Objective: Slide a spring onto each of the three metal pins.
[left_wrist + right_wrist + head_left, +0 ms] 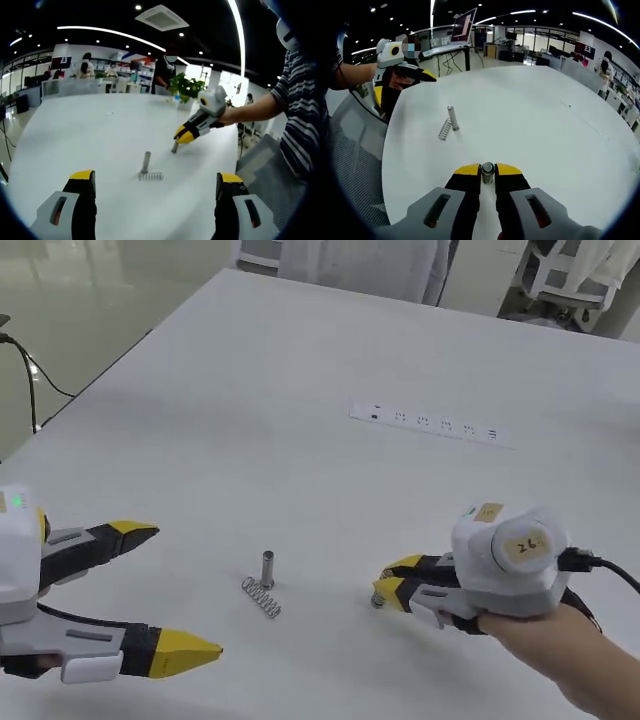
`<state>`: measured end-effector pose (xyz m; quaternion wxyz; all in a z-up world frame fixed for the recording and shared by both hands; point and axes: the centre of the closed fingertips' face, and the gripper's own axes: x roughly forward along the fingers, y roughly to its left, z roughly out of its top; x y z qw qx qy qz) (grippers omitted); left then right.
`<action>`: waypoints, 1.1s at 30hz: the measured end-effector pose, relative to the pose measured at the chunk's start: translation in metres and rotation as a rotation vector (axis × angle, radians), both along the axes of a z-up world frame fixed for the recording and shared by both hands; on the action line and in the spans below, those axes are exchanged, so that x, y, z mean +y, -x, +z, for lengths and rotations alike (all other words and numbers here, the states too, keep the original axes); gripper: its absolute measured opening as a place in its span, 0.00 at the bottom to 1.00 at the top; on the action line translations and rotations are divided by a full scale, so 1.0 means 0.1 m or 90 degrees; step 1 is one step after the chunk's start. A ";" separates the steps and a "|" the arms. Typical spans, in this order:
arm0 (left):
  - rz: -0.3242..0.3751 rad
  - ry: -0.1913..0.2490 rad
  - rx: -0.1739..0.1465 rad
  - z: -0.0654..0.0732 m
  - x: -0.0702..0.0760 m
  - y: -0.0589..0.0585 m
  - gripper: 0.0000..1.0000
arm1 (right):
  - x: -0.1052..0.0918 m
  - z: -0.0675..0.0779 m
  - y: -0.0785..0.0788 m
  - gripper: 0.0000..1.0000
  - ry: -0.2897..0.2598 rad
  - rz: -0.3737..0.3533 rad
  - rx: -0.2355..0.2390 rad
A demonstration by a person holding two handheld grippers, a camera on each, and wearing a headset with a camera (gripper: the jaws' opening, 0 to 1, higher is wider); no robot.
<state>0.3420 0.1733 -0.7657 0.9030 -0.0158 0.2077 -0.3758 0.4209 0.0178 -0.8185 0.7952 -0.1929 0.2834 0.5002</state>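
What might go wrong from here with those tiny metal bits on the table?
The upright pin stands free on the table; a nudge from the open left gripper may topple it. The loose spring lies beside its foot, so pinching it risks hitting the pin. The right gripper holds a small metal part at its very tips; it might slip.

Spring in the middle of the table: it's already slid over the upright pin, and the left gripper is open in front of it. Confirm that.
Not quite. The spring is not on the pin; it lies flat on the table beside the pin's foot, as the head view shows. The pin does stand upright, and the left gripper is open in front of it.
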 end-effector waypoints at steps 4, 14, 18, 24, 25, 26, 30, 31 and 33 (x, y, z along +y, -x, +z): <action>-0.001 0.001 0.000 0.00 -0.01 0.00 0.97 | 0.00 0.00 0.00 0.08 0.002 0.002 0.001; -0.003 0.000 0.002 0.00 -0.02 0.02 0.97 | 0.00 0.01 0.03 0.12 0.001 0.011 -0.004; -0.001 0.002 0.002 0.01 -0.02 0.02 0.97 | -0.03 0.07 0.02 0.13 -0.003 0.007 -0.012; -0.001 0.002 0.001 0.02 -0.03 0.02 0.97 | -0.02 0.27 0.04 0.14 -0.040 -0.005 -0.023; -0.002 0.002 0.000 0.02 -0.03 0.02 0.97 | -0.02 0.30 0.05 0.14 -0.045 -0.005 -0.026; -0.001 0.004 -0.001 0.03 -0.04 0.01 0.97 | -0.01 0.32 0.05 0.14 -0.049 -0.006 -0.030; 0.000 0.005 -0.003 0.05 -0.04 0.00 0.97 | -0.04 0.40 0.11 0.14 -0.067 -0.009 -0.030; 0.000 0.006 -0.003 0.06 -0.04 0.00 0.97 | -0.06 0.41 0.14 0.14 -0.071 -0.009 -0.030; -0.001 0.005 -0.003 0.06 -0.04 0.00 0.97 | -0.07 0.41 0.20 0.14 -0.082 -0.003 -0.021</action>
